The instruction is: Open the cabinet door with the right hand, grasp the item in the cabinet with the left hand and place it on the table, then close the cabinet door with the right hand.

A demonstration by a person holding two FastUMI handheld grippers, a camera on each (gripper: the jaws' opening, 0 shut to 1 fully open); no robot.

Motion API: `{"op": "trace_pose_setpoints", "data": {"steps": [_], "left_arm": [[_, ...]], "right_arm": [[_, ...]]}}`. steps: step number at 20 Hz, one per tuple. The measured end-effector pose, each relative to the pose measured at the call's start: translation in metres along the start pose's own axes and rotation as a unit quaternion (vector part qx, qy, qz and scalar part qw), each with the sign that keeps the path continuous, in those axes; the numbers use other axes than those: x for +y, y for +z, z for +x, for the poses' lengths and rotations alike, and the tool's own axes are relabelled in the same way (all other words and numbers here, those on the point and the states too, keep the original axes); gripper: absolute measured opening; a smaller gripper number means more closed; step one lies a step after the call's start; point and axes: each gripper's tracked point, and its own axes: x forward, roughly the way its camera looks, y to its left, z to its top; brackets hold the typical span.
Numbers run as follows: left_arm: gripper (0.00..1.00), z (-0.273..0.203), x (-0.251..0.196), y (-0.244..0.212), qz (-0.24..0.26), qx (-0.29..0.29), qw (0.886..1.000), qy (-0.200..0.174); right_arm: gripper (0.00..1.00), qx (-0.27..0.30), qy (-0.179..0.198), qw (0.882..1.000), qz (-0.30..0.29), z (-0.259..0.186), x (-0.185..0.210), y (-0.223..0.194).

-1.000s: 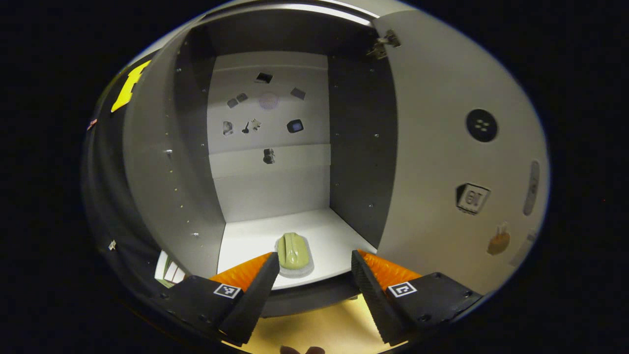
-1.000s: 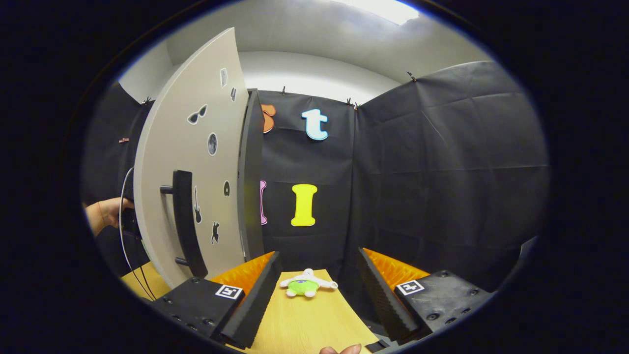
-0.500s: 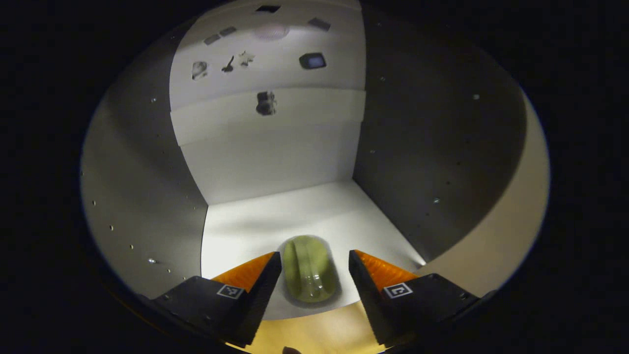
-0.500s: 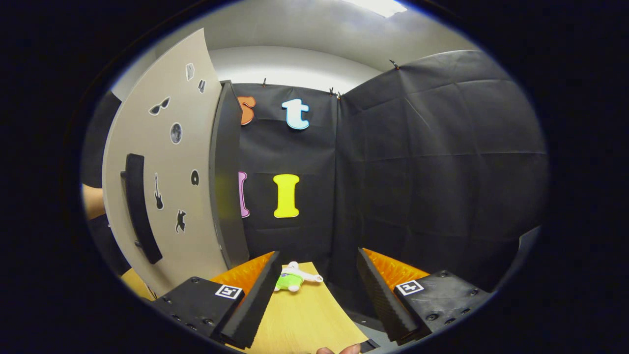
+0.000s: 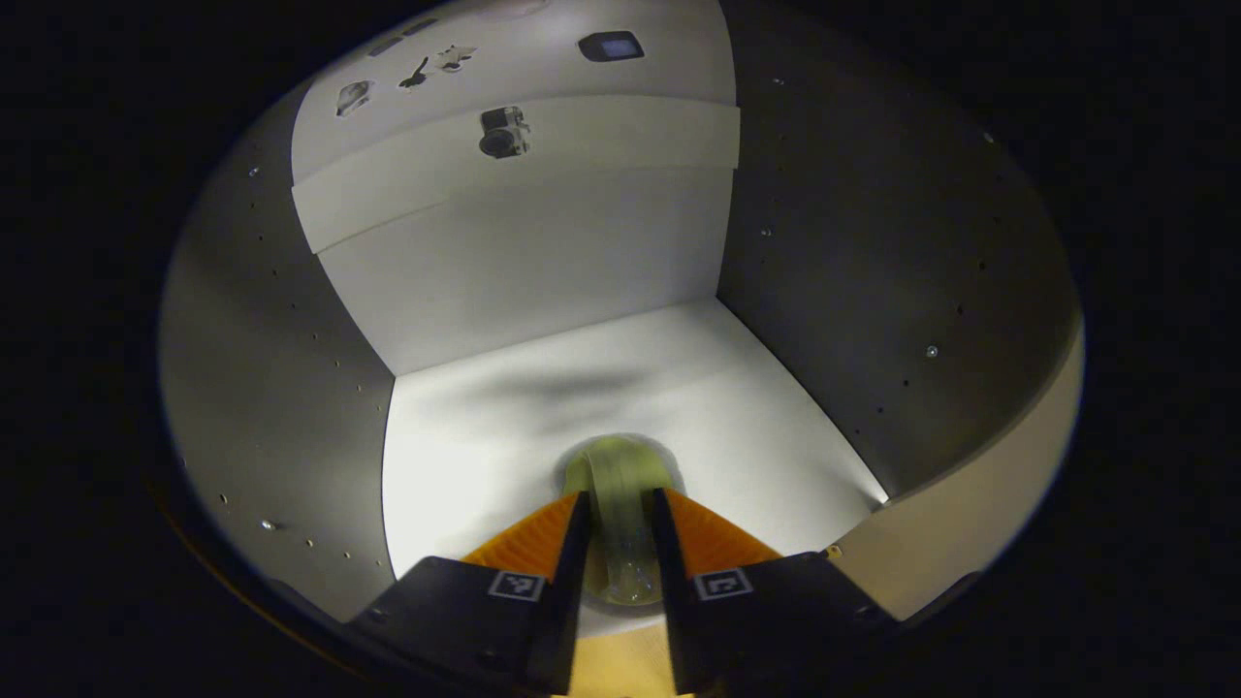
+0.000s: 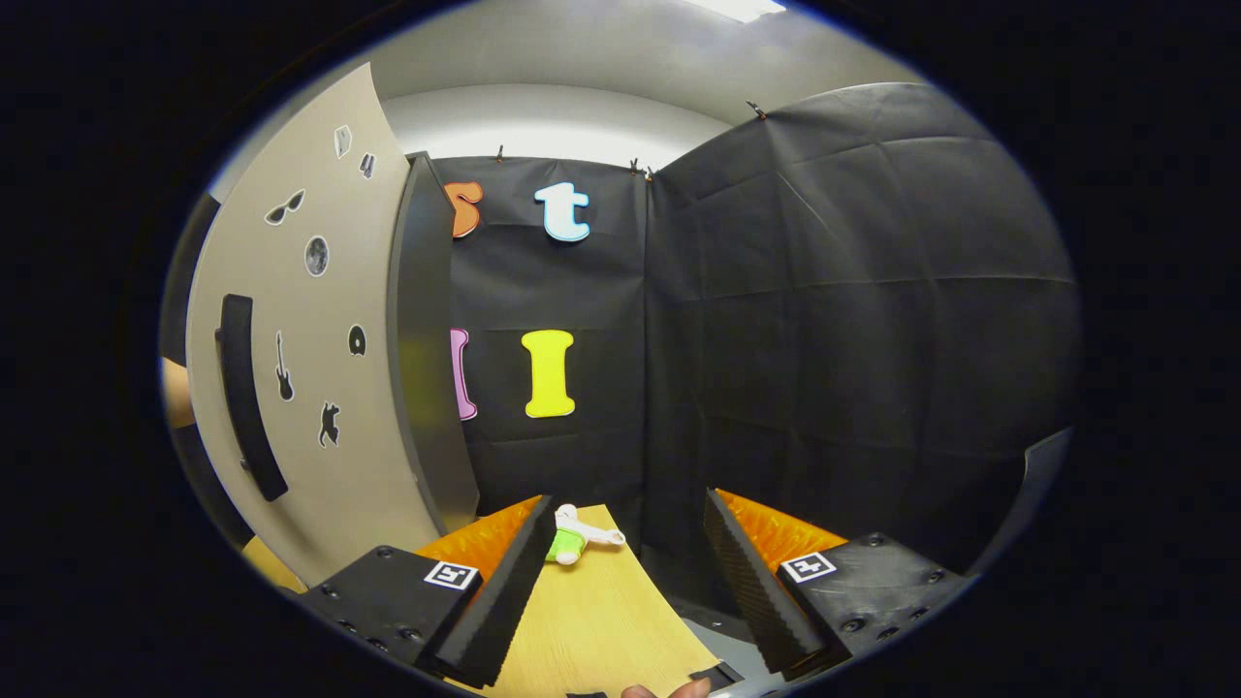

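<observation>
Inside the cabinet, a small pale green oblong item (image 5: 618,467) lies on the white shelf floor (image 5: 465,436) near its front edge. My left gripper (image 5: 618,504) reaches into the cabinet and is shut on this item, one finger pressing each side. In the right gripper view the cabinet door (image 6: 320,388) stands swung open at the left, its dark bar handle (image 6: 242,397) facing me. My right gripper (image 6: 628,514) hangs open over the wooden table (image 6: 591,620), to the right of the door and apart from it.
The cabinet's grey side walls (image 5: 271,388) and white back panel (image 5: 524,262) close in around the left gripper. A small green and white plush toy (image 6: 572,536) lies at the far end of the table. Black cloth walls stand behind.
My left gripper has pushed deeper into the cabinet and its fingers have shut on the green item. The right gripper view has drifted right, with the door sliding further left.
</observation>
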Motion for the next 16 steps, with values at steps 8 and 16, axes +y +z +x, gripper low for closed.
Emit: {"op": "trace_pose_setpoints", "data": {"steps": [8,16], "left_arm": [[0.15,-0.026,0.001,0.007,0.03,-0.029,0.999,0.017],[0.16,-0.112,-0.003,-0.033,-0.002,-0.084,0.996,-0.035]], "right_arm": [[0.97,0.002,0.014,1.0,0.007,-0.003,0.007,0.001],[0.97,-0.019,0.046,0.999,-0.001,-0.014,0.049,0.019]]}}
